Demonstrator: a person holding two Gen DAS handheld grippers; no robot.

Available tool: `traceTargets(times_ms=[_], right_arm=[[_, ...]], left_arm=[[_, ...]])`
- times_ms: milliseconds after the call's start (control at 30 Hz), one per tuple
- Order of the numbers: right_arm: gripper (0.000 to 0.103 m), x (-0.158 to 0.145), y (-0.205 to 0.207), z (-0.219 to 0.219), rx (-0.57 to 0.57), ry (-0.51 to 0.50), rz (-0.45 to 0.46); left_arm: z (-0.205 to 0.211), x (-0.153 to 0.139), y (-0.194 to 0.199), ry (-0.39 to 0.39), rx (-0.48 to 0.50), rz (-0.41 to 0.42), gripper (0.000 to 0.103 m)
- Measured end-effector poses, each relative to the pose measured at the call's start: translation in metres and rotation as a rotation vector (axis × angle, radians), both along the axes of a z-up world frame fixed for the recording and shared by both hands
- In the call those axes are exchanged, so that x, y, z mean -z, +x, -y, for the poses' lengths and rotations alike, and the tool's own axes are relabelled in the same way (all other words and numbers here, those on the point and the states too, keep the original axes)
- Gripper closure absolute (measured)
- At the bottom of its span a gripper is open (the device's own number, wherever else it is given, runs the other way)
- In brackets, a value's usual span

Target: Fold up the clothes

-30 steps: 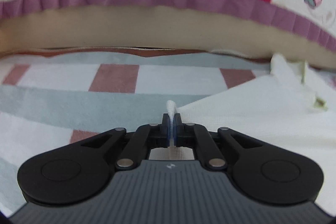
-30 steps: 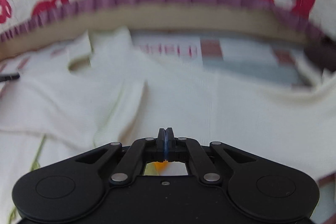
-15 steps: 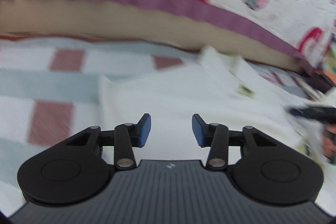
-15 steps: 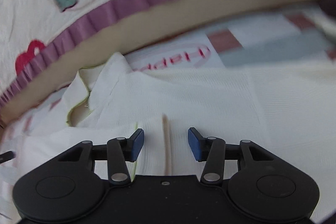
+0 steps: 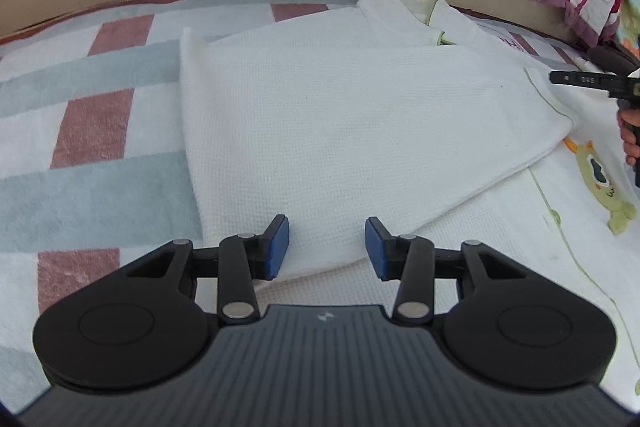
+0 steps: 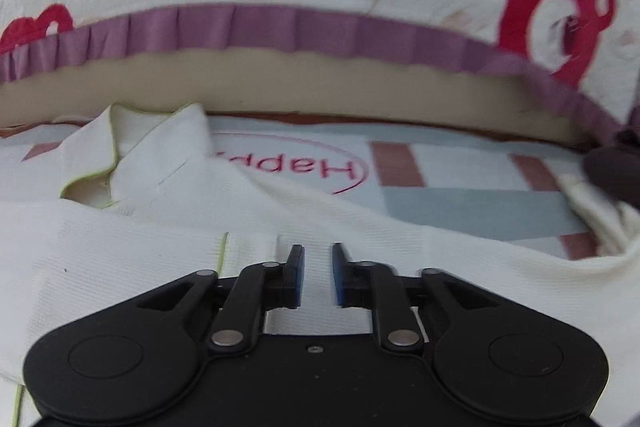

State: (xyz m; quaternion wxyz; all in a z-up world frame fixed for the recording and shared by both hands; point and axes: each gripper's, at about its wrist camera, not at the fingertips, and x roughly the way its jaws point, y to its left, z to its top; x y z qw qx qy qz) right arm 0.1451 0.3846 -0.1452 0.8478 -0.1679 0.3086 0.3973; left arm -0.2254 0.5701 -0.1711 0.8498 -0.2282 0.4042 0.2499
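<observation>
- Shirt (image 5: 340,115): one garment, white waffle-knit with lime-green piping, lying flat on the checked blanket (image 5: 92,131); its left side is folded over the middle, the collar (image 6: 120,155) towards the quilt's purple frill.
- One small green cartoon creature (image 5: 600,179) is printed on the shirt's front.
- Two hand-held grippers in all: the left hand-held gripper (image 5: 326,247) hovers over the folded panel's near edge, blue pads parted, holding nothing.
- The right hand-held gripper (image 6: 318,277) sits low over the shirt's middle, jaws a little apart, empty.
</observation>
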Motion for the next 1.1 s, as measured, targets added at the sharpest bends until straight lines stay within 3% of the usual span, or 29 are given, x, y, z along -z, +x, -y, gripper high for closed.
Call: traceTargets(times_ms=[100, 167, 267, 400, 533, 633, 767, 933, 1033, 1100], right_arm=[[0.069, 0.001, -0.016, 0.012, -0.073, 0.037, -0.046], [0.069, 0.002, -0.026, 0.019, -0.121, 0.061, -0.076], [0.069, 0.014, -0.039, 0.025, -0.172, -0.017, -0.041], [0.055, 0.01, -0.028, 0.05, -0.141, 0.006, -0.106], [0.055, 0.003, -0.016, 0.081, -0.101, 0.041, -0.17], [0.054, -0.021, 0.003, 0.142, -0.007, 0.168, -0.196], [0.052, -0.056, 0.036, 0.225, 0.139, 0.321, -0.202], [0.044, -0.098, 0.086, 0.311, 0.236, 0.417, -0.22], [0.042, -0.095, 0.104, 0.314, 0.264, 0.44, -0.223], [0.042, -0.093, 0.116, 0.316, 0.282, 0.455, -0.224]], left_arm=[[0.002, 0.0, 0.001, 0.011, 0.009, 0.0, 0.056], [0.001, -0.001, 0.0, 0.012, 0.007, 0.004, 0.056], [0.001, -0.003, 0.001, 0.012, 0.006, 0.02, 0.056], [0.012, -0.012, 0.006, 0.06, 0.03, 0.011, 0.054], [0.051, -0.025, 0.022, 0.205, 0.132, -0.058, 0.05], [0.075, -0.041, 0.037, 0.232, 0.198, -0.023, 0.049], [0.102, -0.066, 0.082, 0.242, 0.332, 0.028, 0.049], [0.145, -0.088, 0.151, 0.236, 0.531, 0.057, 0.049], [0.166, -0.09, 0.19, 0.147, 0.585, 0.108, 0.049], [0.181, -0.09, 0.216, 0.129, 0.613, 0.154, 0.05]])
